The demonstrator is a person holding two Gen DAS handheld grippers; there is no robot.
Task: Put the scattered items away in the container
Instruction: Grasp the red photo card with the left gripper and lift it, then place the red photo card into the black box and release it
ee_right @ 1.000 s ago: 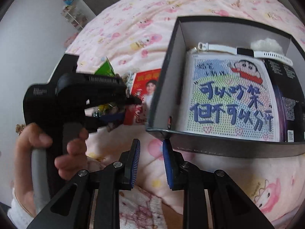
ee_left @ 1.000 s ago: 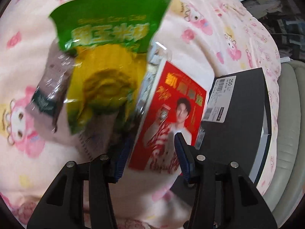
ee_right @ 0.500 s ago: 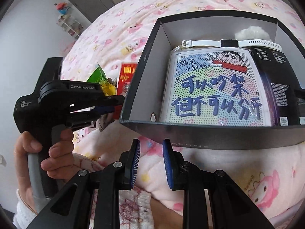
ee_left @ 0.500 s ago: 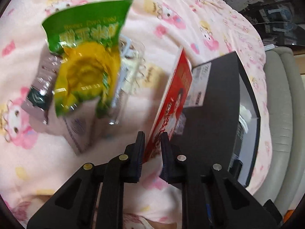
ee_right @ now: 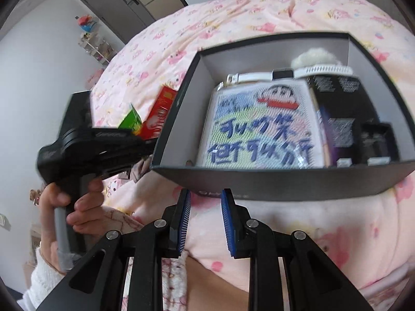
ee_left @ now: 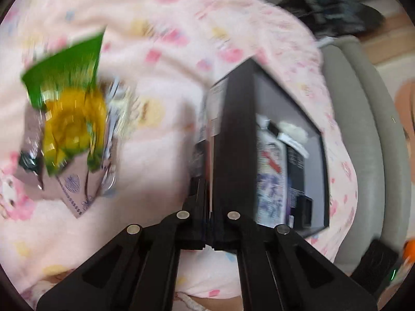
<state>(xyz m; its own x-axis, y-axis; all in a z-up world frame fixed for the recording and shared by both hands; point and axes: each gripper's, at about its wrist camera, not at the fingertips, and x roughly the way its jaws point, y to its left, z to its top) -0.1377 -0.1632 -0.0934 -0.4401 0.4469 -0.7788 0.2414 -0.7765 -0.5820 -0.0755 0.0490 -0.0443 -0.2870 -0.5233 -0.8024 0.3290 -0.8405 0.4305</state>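
- The right tool (ee_right: 205,216) hangs nearest the camera, jaws at a narrow gap with nothing between them. It points down at the pink quilt (ee_right: 298,217), just short of the near wall of the box. It carries no load and appears to stand by while the other hand works.
- The left tool (ee_left: 208,202) has its jaws pressed together on the lower edge of the red packet (ee_right: 158,115). In the left wrist view the packet shows only as a thin edge-on strip rising from the jaws, close beside the outer wall of the box (ee_left: 234,140).
- The edge grip suits a flat, thin item. It holds the packet upright, so that it can likely be lifted over the wall and slid in on its narrow side.
- A hand (ee_right: 75,202) holds the handle of the left tool, to the left of the box.
- The box (ee_right: 285,181) sits open-topped on the quilt. It already contains a cartoon-printed pack (ee_right: 259,127), a white watch (ee_right: 285,73) along the far wall, a white fluffy item behind it, and dark cartons on the right.
- Farther left on the quilt, well apart from the box, lie a green and yellow snack bag (ee_left: 70,98) and other wrappers beneath it. These items remain to be collected.
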